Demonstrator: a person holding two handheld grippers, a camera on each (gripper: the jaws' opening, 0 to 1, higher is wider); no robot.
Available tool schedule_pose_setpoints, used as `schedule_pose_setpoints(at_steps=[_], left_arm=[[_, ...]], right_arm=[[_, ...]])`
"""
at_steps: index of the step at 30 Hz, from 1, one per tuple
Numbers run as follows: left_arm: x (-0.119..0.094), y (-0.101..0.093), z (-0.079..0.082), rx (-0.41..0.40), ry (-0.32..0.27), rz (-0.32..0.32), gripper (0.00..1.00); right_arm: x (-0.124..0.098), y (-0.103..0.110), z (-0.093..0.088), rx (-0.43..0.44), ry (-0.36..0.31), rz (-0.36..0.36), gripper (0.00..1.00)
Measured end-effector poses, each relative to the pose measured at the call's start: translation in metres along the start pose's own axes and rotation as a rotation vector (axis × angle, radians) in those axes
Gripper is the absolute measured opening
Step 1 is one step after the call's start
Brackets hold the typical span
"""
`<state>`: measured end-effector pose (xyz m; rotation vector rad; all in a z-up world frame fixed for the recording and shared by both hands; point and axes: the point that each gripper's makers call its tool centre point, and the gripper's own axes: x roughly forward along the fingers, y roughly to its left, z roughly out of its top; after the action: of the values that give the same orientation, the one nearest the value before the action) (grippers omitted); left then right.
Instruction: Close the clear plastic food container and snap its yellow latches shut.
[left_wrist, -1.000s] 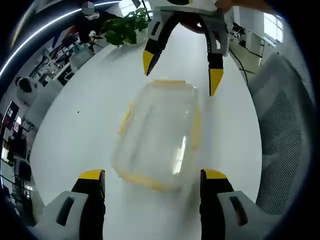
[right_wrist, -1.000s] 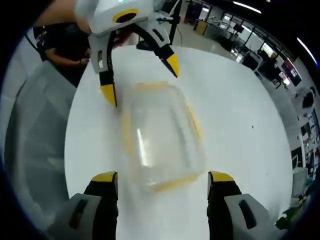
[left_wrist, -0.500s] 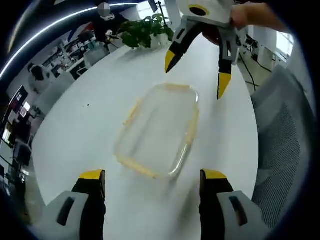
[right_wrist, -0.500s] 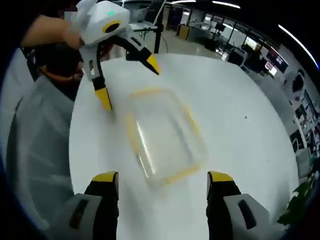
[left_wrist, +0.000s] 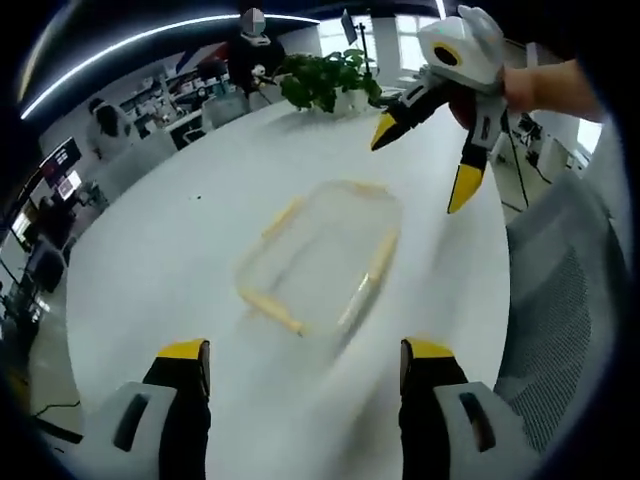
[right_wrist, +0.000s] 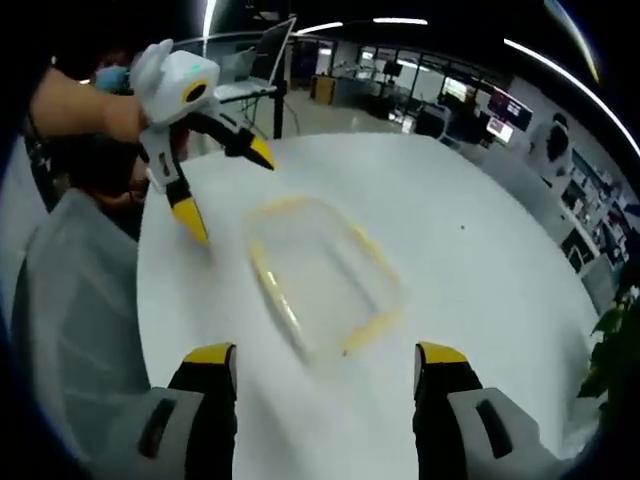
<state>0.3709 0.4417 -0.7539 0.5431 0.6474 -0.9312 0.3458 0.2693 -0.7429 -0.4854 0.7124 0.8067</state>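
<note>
looking at: we see a white round table (left_wrist: 180, 240) from both gripper views
left gripper (left_wrist: 305, 352): jaws spread apart, holding nothing
container (left_wrist: 322, 255): clear plastic, yellow latches along its edges, resting on the table ahead of both grippers, touched by neither
right gripper (right_wrist: 325, 352): jaws wide apart, nothing between them
plant (left_wrist: 328, 80): at the far table edge in our left gripper view

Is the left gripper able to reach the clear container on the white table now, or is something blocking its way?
Probably yes. The left gripper is open, and the clear container lies ahead of it on the bare white table. The right gripper hangs open past the container's far side, not between them.
</note>
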Motion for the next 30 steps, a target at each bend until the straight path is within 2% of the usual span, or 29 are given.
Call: schedule_pose_setpoints(at_steps=[6, 17, 22, 26, 30], left_arm=[[-0.007, -0.01, -0.001, -0.048, -0.047, -0.003, 0.79], [-0.027, -0.019, -0.005, -0.113, -0.151, 0.035, 0.78], [-0.032, -0.024, -0.011, -0.12, -0.164, 0.053, 0.79], [-0.036, -0.03, -0.014, -0.152, -0.189, 0.058, 0.8], [-0.038, -0.038, -0.021, -0.175, -0.189, 0.05, 0.8]], right_arm=[[-0.008, 0.004, -0.004, 0.025, -0.034, -0.022, 0.72], [-0.023, 0.007, -0.014, 0.072, -0.099, -0.088, 0.72], [-0.028, 0.017, -0.024, 0.08, -0.123, -0.094, 0.72], [-0.031, 0.024, -0.031, 0.085, -0.138, -0.109, 0.72], [-0.034, 0.03, -0.038, 0.098, -0.146, -0.116, 0.73]])
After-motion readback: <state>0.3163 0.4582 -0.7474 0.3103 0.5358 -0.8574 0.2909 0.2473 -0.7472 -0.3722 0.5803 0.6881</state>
